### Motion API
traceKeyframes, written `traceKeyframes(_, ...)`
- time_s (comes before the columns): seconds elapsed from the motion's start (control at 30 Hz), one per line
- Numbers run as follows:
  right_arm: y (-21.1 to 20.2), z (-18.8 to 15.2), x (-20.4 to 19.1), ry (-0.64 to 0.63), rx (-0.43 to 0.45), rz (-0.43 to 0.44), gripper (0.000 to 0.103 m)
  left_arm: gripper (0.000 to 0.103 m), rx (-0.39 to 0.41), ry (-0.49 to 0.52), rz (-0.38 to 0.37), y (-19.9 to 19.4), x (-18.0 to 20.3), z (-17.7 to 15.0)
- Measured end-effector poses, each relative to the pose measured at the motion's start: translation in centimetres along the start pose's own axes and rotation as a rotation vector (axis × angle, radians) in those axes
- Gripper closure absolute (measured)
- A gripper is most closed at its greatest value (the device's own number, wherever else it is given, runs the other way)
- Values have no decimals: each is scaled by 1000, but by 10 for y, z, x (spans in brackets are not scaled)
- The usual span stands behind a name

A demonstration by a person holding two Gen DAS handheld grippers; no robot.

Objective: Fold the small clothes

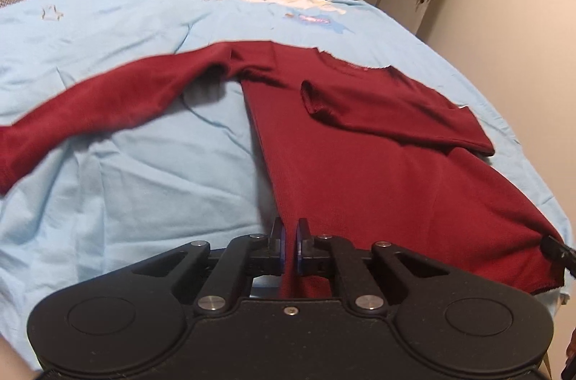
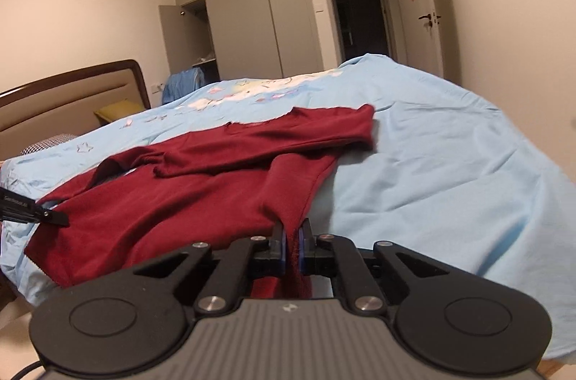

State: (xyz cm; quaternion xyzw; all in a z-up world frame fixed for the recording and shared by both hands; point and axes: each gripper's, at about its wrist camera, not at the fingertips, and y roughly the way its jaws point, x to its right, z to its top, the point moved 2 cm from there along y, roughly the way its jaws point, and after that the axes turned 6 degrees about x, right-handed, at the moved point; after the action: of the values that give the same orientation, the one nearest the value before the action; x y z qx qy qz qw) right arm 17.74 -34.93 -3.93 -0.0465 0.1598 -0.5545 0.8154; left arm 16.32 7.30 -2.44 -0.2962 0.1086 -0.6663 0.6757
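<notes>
A dark red long-sleeved sweater lies on the light blue bedspread, hem toward me. Its right sleeve is folded across the chest; its left sleeve stretches out flat to the left. My left gripper is shut on the hem's left corner, with red cloth pinched between the pads. My right gripper is shut on the sweater at its right hem corner, the cloth pulled up into a ridge. The right gripper's tip shows at the far edge of the left wrist view, and the left gripper's tip in the right wrist view.
A padded headboard and a yellow pillow stand at the bed's left end. Blue clothes hang beyond the bed by a wardrobe with one door open. A dark doorway and a closed door lie at the back right.
</notes>
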Motion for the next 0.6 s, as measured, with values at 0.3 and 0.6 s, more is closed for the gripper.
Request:
traceKeyframes(0.3,-31,1,7,-44,-87,-36,97,99,-70,4,-31,-21,-1,-16)
traceKeyframes(0.6,-12,-14,11,-49,-165,-54,92,84,-104,-63,-42,1,-15,-27)
